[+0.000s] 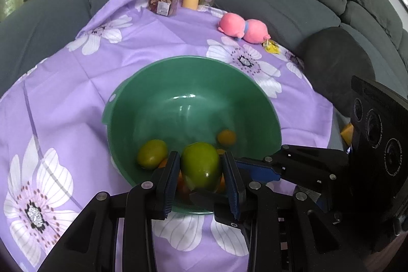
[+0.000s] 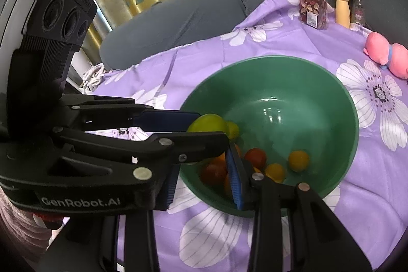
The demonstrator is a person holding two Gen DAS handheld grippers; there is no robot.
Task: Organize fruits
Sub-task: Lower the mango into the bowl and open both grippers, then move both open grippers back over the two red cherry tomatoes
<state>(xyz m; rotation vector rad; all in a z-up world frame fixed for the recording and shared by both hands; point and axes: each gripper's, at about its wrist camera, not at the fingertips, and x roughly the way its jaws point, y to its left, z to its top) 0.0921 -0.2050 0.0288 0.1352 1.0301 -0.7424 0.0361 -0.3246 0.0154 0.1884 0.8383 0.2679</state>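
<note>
A green mango (image 1: 201, 165) is clamped between the pads of the left gripper (image 1: 201, 176) and held over the near side of a green bowl (image 1: 158, 73). The bowl is set on a purple flowered cloth (image 1: 76, 63), with a lime (image 1: 152, 153), a small orange fruit (image 1: 226, 137) and red fruit (image 2: 255, 157) lying inside. The right gripper (image 2: 204, 182) is seen at the bowl's near rim, jaws narrowly apart; whether anything is gripped cannot be told. A pink plush toy (image 1: 243, 28) is seen at the cloth's far edge.
</note>
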